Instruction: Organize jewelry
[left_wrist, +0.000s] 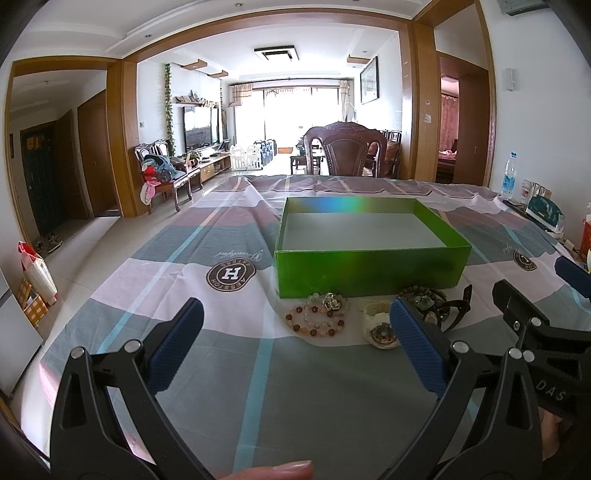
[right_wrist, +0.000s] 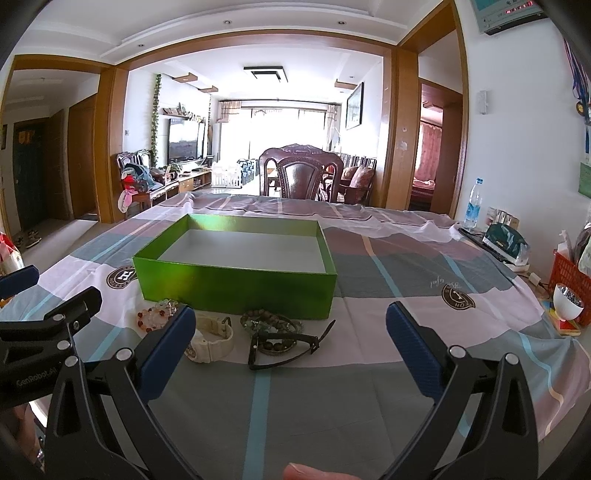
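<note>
- Green box (left_wrist: 373, 273), lidless, rectangular, standing on the tabletop (left_wrist: 236, 369) under a plaid cloth; only its pale grey floor shows inside.
- Jewelry in a row on the cloth just beside the box's near wall, all of it outside the box.
- Beaded bracelet (left_wrist: 316, 320), red, pink and clear beads, at the left end of the row; a clear-bead piece (left_wrist: 328, 300) touches it, its form hard to make out.
- White wristwatch (right_wrist: 212, 339), lying flat, next in the row.
- Dark-bead bracelets (right_wrist: 271, 325), piled together at the right end, with a black-strapped watch (right_wrist: 284, 345) lying over them.
- Left gripper (left_wrist: 295, 347), jaws spread wide and holding nothing, low over the cloth short of the row; its right finger covers part of the white wristwatch in the left wrist view.
- Right gripper (right_wrist: 291, 343), jaws likewise released and empty, just beside the left one.
- Water bottle (right_wrist: 473, 205), red basket (right_wrist: 570, 273) and white cup (right_wrist: 567, 304) along the right edge, well apart from the jewelry.
- Wooden chair (right_wrist: 301, 173) behind the far edge.
</note>
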